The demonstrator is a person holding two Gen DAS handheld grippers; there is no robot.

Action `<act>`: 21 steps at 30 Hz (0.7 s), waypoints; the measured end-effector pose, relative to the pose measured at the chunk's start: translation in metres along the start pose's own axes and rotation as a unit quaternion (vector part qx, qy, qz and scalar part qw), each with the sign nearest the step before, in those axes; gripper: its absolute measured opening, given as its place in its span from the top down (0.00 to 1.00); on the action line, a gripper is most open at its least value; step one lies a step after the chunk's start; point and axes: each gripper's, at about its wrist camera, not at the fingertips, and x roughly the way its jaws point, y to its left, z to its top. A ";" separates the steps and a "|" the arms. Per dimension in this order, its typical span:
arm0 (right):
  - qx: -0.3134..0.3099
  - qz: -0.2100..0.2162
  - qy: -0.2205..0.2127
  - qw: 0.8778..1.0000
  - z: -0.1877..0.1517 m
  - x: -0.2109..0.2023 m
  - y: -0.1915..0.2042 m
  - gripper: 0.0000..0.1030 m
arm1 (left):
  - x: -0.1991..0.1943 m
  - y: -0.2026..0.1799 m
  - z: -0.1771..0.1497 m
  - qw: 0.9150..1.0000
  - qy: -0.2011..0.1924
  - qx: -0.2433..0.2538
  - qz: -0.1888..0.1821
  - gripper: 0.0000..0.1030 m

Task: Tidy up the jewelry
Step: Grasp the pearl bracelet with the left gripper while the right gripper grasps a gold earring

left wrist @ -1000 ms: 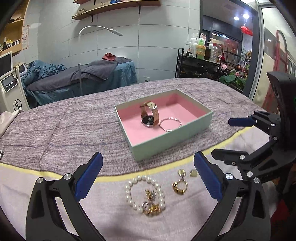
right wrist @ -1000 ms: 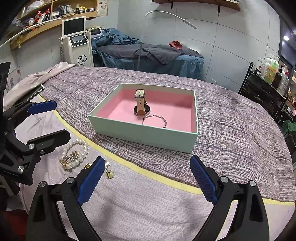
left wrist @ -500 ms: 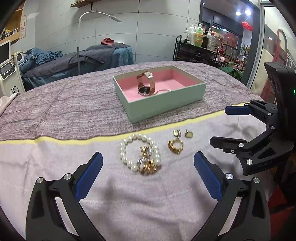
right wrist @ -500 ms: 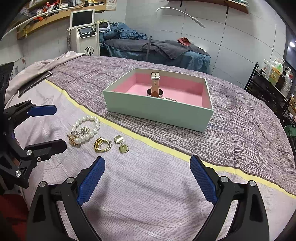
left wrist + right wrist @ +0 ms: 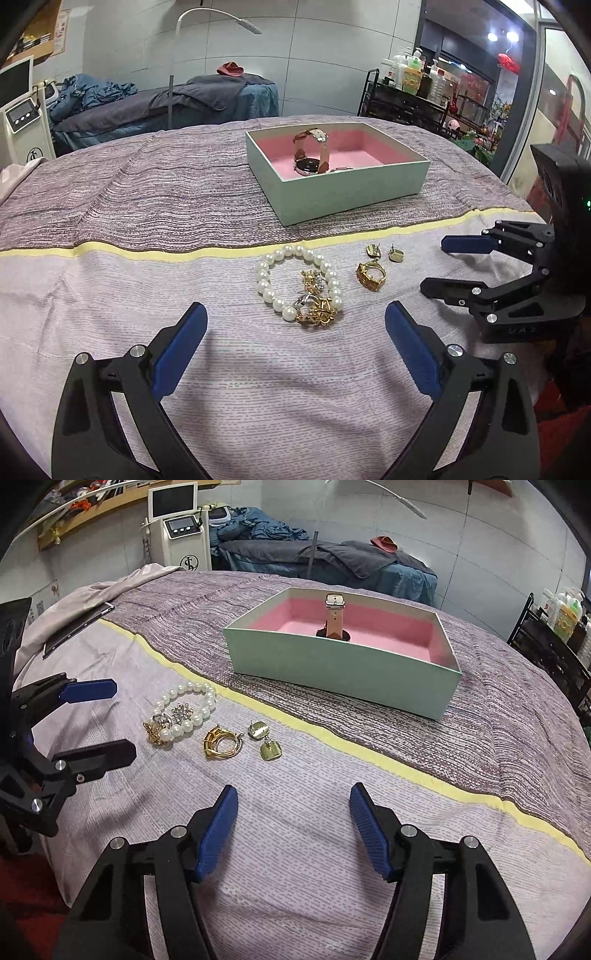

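Note:
A mint box point(image 5: 351, 192) with pink lining holds a strap watch point(image 5: 312, 153) and a thin bangle; the box also shows in the right wrist view point(image 5: 343, 672). On the cloth in front lie a pearl bracelet point(image 5: 295, 280) around small brooches, a gold ring cluster point(image 5: 371, 275) and two gold earrings point(image 5: 384, 253). The same pieces show in the right wrist view: pearl bracelet point(image 5: 184, 712), gold rings point(image 5: 223, 742), earrings point(image 5: 266, 740). My left gripper point(image 5: 295, 328) is open and empty just short of the bracelet. My right gripper point(image 5: 293, 812) is open and empty, short of the earrings.
The jewelry lies on a pale cloth with a yellow stripe point(image 5: 147, 254) over a purple woven spread. A tablet-like flat object point(image 5: 77, 627) lies at the left edge. A massage bed point(image 5: 166, 103) and a bottle rack point(image 5: 406, 92) stand behind.
Both grippers have dropped lower and moved closer to the loose jewelry. The right gripper's jaws have narrowed somewhat. Nothing has been picked up.

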 end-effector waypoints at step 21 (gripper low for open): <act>-0.016 0.002 0.020 1.000 0.025 0.024 0.008 0.63 | 0.060 0.024 0.029 0.997 0.073 0.035 0.003 0.59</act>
